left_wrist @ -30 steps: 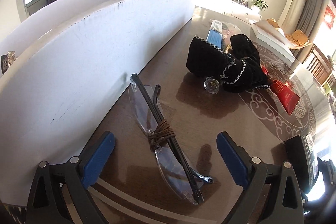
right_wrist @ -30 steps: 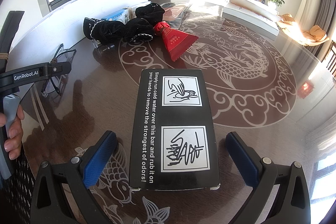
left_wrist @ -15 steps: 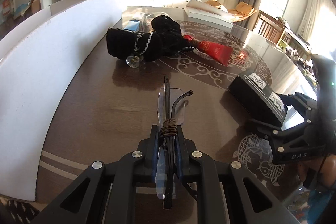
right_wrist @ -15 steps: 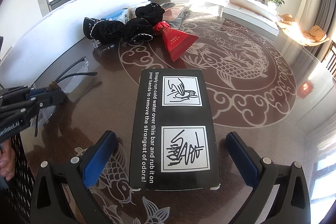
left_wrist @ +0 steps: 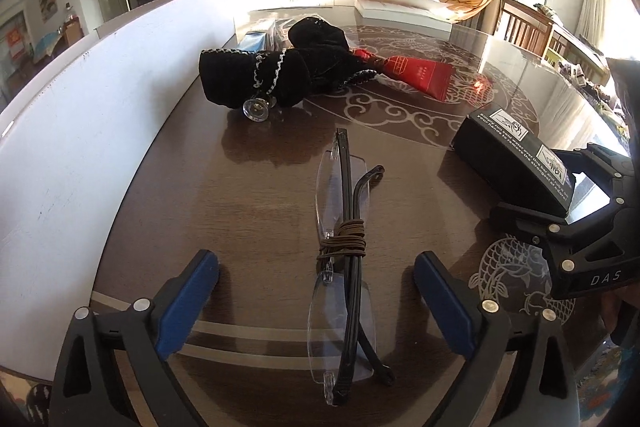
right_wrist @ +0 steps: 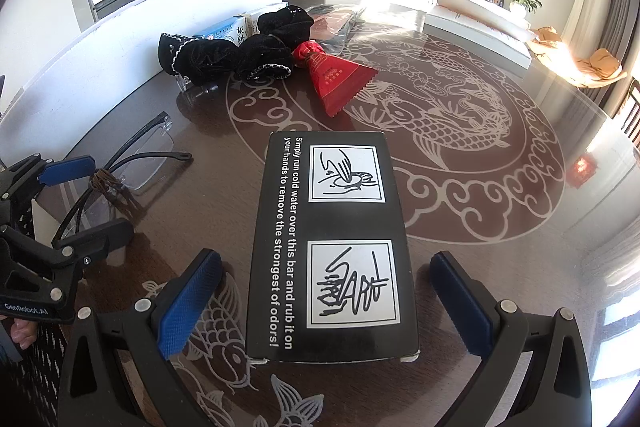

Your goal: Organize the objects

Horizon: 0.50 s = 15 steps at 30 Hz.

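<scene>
Jaws of the left gripper (left_wrist: 316, 301) stand wide apart and have just been opening; the glasses (left_wrist: 344, 267) lie on the worktop (left_wrist: 248, 203) between them, touched by neither blue pad. The glasses are folded, rimless lenses with dark arms, and a brown cord (left_wrist: 343, 239) is wound round their middle. From the right wrist view the same glasses (right_wrist: 116, 179) lie at the left, with the left gripper (right_wrist: 80, 195) around them and a few fingers (right_wrist: 22, 331) of the person's hand behind its black frame. Jaws of the right gripper (right_wrist: 324, 305) are also apart, set on either side of the near end of a black box (right_wrist: 332, 247) that lies flat on the worktop; the pads stand clear of its sides. White print and two drawings of hands cover the box's top. Farther back, a black fabric bundle (left_wrist: 280, 75) with pale trim lies near the white board (left_wrist: 80, 115) that runs along the worktop's left edge, and a clear round knob (left_wrist: 256, 109) pokes out below it. A red pouch (right_wrist: 332, 79) lies just beside the bundle, touching it at its tied neck. A blue and white carton (right_wrist: 228, 31) sits behind the bundle. A koi and cloud pattern decorates the glossy brown top.
</scene>
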Motion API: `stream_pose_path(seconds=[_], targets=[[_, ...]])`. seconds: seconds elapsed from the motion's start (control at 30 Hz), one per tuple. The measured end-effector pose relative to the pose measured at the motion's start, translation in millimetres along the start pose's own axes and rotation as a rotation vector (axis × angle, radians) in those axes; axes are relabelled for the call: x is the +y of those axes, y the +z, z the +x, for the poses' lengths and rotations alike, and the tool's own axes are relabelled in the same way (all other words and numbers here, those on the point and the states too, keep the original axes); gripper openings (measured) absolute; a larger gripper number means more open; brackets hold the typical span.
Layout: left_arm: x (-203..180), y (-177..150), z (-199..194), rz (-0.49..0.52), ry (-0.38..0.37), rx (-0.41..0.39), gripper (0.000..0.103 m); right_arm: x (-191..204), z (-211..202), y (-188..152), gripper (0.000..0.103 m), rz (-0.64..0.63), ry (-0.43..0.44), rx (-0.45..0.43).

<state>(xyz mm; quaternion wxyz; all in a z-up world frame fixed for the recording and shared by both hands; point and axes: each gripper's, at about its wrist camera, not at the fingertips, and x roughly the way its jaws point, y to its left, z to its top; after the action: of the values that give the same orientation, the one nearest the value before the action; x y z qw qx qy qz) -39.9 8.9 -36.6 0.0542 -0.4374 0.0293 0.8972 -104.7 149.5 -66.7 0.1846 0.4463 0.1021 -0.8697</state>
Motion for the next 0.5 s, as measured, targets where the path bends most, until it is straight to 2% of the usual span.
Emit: stream_pose_path(seconds=[0.5], targets=[[-1.1,0.0,2.1,-0.004,0.004,-0.007,0.103,0.2,-0.3,-0.3,0.103,0.000,0.000,0.000]])
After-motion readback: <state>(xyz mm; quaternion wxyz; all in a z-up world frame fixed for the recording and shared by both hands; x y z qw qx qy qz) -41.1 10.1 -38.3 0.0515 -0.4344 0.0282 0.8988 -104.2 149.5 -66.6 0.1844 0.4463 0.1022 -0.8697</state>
